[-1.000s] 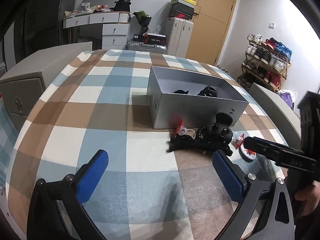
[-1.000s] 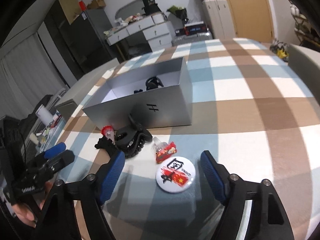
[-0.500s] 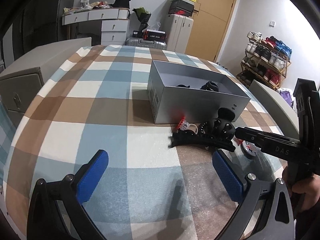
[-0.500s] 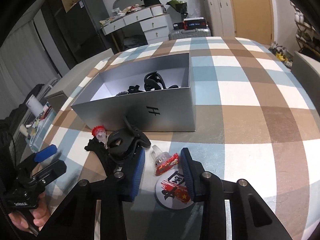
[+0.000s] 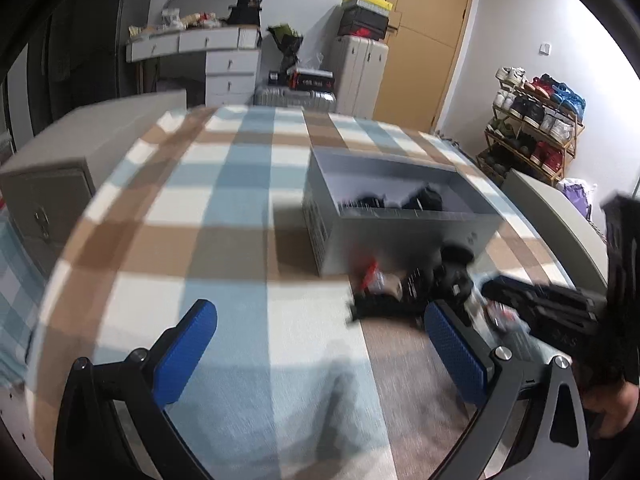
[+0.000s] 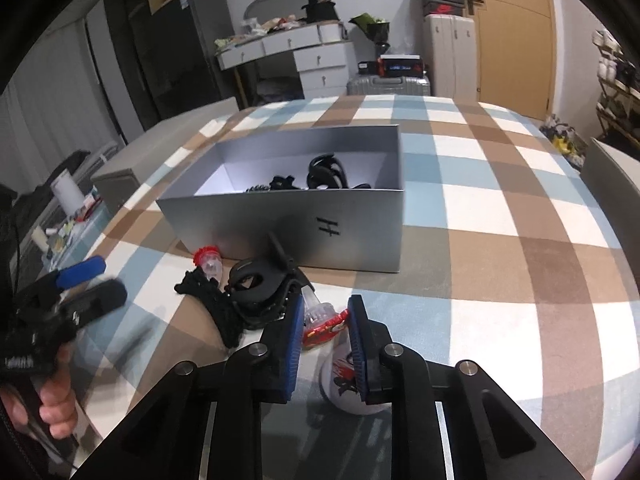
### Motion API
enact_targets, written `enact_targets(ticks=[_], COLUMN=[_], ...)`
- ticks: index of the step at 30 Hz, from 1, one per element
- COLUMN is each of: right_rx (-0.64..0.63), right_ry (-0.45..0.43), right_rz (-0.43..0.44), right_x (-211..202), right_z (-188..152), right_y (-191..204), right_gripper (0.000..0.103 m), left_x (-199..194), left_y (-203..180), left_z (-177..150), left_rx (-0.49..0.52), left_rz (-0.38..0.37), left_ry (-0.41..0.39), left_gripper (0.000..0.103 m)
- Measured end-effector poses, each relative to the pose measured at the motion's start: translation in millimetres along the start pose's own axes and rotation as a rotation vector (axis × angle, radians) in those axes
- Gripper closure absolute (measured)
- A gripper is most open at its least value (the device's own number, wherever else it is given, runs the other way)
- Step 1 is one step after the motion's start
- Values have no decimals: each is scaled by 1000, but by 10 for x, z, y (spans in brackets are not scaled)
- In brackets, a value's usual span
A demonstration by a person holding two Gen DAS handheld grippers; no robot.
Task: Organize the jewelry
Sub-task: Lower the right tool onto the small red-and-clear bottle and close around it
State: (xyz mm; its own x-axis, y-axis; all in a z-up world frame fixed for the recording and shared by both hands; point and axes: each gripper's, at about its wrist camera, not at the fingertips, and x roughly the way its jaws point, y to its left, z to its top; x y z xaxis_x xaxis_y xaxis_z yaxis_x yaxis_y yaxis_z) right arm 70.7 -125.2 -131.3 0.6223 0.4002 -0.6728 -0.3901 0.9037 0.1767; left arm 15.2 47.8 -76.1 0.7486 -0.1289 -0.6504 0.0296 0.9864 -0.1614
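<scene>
Right gripper has just been closing on the small red clip lying just in front of the grey box, left gripper hangs wide apart; next, probably lift it into the box.

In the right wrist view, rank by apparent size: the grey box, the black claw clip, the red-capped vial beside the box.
Largest to smallest as they look:
1. grey box
2. black claw clip
3. red-capped vial
The clip and vial lie nearer the camera than the box, yet the box still looks far bigger, so the order seems safe.
</scene>
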Motion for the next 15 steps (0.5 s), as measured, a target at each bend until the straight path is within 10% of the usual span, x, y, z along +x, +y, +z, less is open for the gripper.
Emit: enact_targets(ticks=[8, 15], right_rx=[100, 92], right_ry=[-46, -61], right_rz=[60, 101], right_x=[-180, -221], right_z=[-10, 17], right_y=[-209, -190], right_gripper=[82, 81], left_x=[364, 532], left_y=[-47, -185], left_z=[325, 284], left_rx=[60, 187], left_rz=[-169, -150], left_ry=[121, 208], left_gripper=[2, 2])
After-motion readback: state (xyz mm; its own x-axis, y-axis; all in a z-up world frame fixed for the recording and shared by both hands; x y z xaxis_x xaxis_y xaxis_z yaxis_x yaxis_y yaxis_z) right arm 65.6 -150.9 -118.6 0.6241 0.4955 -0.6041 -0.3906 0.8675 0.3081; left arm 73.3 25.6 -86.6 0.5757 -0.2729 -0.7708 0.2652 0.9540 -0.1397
